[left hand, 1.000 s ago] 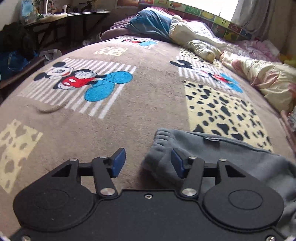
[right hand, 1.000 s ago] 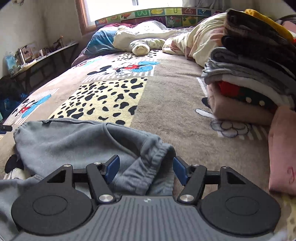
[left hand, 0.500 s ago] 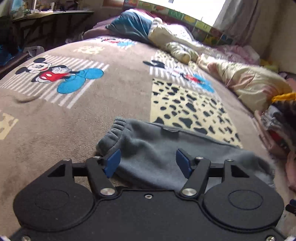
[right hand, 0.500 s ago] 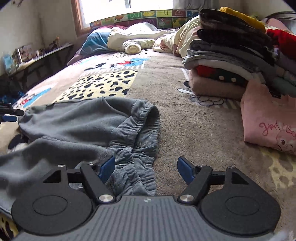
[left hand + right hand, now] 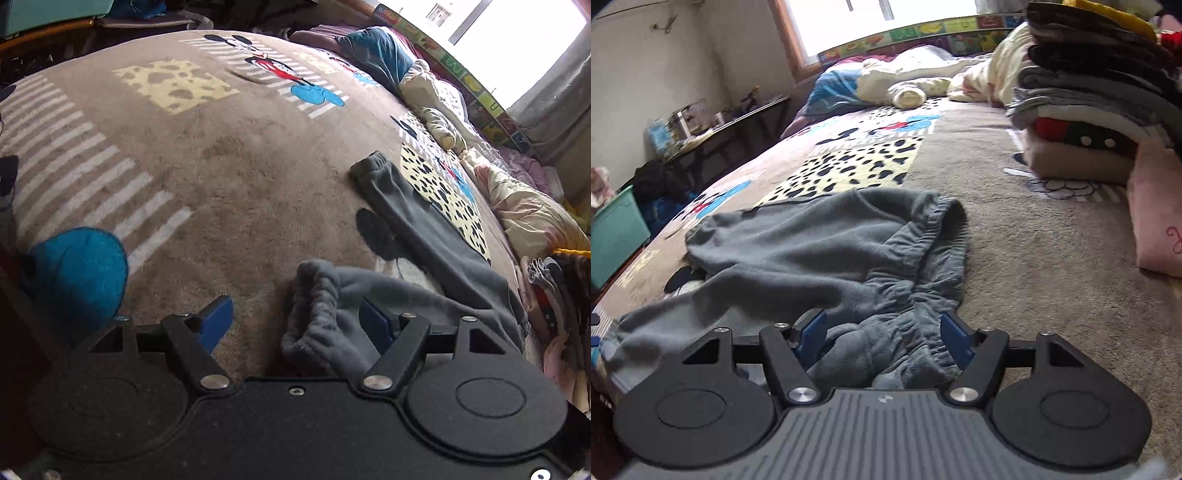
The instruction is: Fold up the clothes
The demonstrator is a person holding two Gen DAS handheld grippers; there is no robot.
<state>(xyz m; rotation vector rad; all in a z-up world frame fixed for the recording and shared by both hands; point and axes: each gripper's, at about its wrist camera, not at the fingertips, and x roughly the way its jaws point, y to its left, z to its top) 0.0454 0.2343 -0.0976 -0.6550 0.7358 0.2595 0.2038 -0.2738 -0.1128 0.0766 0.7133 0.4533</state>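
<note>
Trousers lie crumpled near the bed's edge; your left tongs and right tongs, both spread, straddle cuff and waistband—pinch next.

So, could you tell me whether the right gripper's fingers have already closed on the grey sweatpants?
No, the right gripper is open, its fingers spread either side of the grey sweatpants waistband.

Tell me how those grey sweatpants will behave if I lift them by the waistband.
The grey sweatpants look like thick fleece that is already lying rumpled, so they will probably sag and trail. The gathered waistband bunches between the open right gripper fingers, likely an easy, non-slippery grip. Fairly light, I'd guess.
</note>
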